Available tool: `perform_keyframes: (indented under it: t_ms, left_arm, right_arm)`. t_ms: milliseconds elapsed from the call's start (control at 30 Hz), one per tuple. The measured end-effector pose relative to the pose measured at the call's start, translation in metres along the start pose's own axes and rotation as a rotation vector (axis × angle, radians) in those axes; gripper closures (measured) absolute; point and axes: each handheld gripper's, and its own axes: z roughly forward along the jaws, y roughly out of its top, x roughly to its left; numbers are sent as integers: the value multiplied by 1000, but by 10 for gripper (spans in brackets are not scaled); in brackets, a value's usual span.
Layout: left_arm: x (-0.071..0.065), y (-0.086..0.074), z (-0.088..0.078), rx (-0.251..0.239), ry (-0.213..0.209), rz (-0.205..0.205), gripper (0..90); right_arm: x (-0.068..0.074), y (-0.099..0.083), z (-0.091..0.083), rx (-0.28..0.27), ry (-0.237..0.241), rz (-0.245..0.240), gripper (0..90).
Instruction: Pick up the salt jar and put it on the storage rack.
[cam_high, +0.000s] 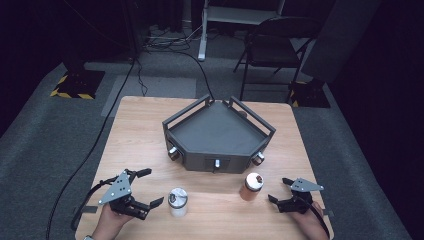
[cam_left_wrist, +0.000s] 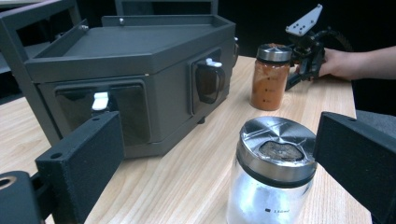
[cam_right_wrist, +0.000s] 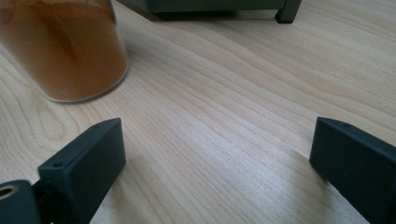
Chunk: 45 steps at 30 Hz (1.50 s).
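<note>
**Lining up on two spice jars**

Hovering my left gripper with jaws spread beside the clear jar, nothing pinched. Right gripper sits spread too, just short of the orange jar. Both jars stand on the bench before the grey tray box, easy side grabs.

Light wooden table, rounded corners. On it: dark grey tray-topped box at centre, clear jar with pale contents, probably powder, and orange-brown jar near the front edge.
</note>
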Motion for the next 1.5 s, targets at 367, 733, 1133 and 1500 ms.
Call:
perform_keyframes:
  t_ms: [367, 733, 1133, 1500]
  left_arm:
    - [9, 4, 4, -1, -83, -78, 14]
    - [2, 17, 28, -82, -187, 6, 18]
    - [-9, 29, 47, -47, -216, 128, 26]
    - [-22, 36, 49, 63, -179, 171, 47]
  right_arm:
    - [0, 0, 0, 0, 0, 0, 37]
    - [3, -1, 0, -2, -15, 6, 40]
    - [6, -1, -1, -2, -29, 14, 42]
    - [6, -1, -1, -2, -31, 16, 41]
